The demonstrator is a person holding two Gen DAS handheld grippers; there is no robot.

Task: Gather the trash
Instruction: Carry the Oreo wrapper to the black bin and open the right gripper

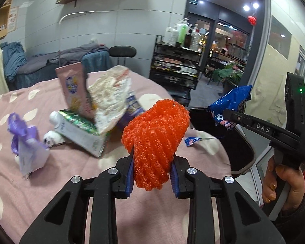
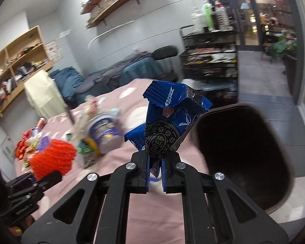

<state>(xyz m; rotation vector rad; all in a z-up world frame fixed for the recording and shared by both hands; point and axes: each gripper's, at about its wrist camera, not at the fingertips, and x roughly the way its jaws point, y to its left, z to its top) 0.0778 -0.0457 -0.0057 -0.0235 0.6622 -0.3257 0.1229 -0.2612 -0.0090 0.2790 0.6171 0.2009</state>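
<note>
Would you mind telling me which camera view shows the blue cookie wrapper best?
The right wrist view: the blue cookie wrapper stands centred and close, held in the right gripper, its printed cookie readable. The left wrist view shows it smaller, near the right edge, partly covered by a gripper finger.

"OREO" across the cookie print on the blue wrapper (image 2: 164, 130), frame centre; "DAS" on the right gripper (image 1: 225, 112), right of frame.

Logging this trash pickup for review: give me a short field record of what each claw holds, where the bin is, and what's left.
left claw: shut on orange foam net
right claw: shut on blue Oreo wrapper
bin: dark, open, beside pink bedspread, right of both claws
left on bed: green-white carton, crumpled white bag, purple wrapper, small blue scrap
</note>
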